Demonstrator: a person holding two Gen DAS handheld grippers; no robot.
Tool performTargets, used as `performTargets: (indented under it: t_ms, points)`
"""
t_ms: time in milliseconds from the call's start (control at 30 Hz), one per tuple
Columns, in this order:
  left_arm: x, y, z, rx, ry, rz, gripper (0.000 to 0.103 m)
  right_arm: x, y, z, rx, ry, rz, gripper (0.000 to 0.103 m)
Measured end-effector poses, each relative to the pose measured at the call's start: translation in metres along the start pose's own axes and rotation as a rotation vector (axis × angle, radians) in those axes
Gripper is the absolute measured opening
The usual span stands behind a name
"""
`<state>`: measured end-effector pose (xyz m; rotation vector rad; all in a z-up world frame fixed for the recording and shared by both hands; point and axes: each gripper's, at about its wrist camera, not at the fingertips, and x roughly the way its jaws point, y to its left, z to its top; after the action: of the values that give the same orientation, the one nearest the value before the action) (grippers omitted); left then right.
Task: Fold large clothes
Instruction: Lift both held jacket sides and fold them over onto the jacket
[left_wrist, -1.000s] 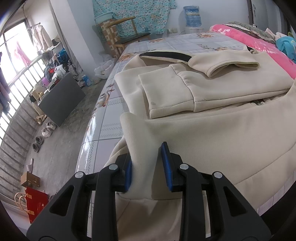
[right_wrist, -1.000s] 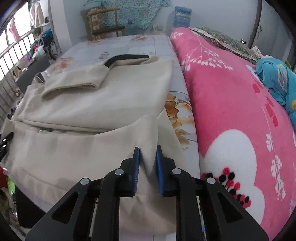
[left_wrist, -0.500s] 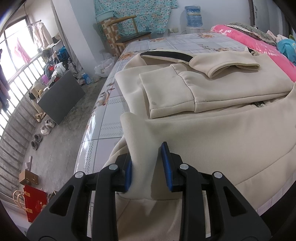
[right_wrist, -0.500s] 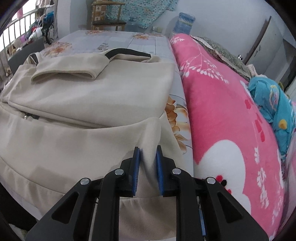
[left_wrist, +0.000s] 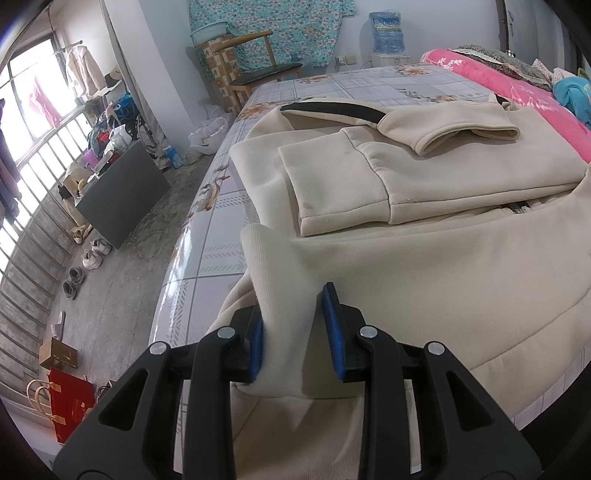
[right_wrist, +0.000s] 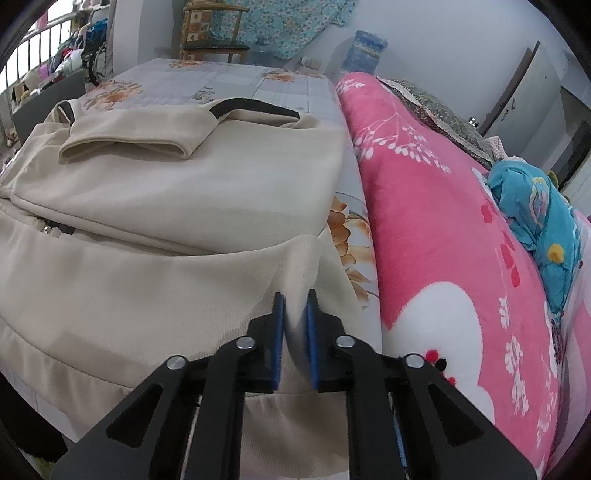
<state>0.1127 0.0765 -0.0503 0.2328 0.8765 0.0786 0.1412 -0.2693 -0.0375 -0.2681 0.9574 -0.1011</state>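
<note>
While both sleeves already lie folded at 12 o'clock, your left gripper (left_wrist: 293, 332) and right gripper (right_wrist: 295, 341) clamp the jacket (left_wrist: 424, 266) hem; the last fold remains.

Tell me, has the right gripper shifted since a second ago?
Yes. The right gripper, its jaws just closing on the cream jacket hem, has swung right: the pink blanket fills more of its view, the window railing less.

Both cameras are looking forward and steeply down along their own claws, sitting close over the near hem of a cream jacket (left_wrist: 424, 258) spread on the bed (left_wrist: 332, 85). The left view is facing toward the window side (floor and railing showing); the right is facing a pink blanket (right_wrist: 424, 221). Both are sharing the jacket's folded sleeves.
</note>
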Motion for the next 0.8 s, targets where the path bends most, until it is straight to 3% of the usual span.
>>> performTargets:
  t_ms: [100,233,533,700,800]
  points:
    - [0.0,0.0,0.0,0.004,-0.008,0.005,0.027,-0.006,0.0,-0.001,0.003,-0.022,-0.007,0.006]
    - [-0.009,0.007,-0.002,-0.015,-0.043,0.005,0.007,-0.029,0.001,-0.004,0.011,-0.087,-0.034,0.006]
    - [-0.09,0.054,0.001,-0.135,-0.233,-0.158,0.005,-0.111,-0.011,-0.008,0.093,-0.283,-0.037,0.005]
    - [-0.116,0.076,0.043,-0.15,-0.329,-0.204,0.005,-0.139,-0.025,0.029,0.11,-0.41,-0.012,0.005]
    - [-0.104,0.084,0.083,-0.125,-0.357,-0.195,0.005,-0.131,-0.034,0.071,0.119,-0.454,0.008,0.005]
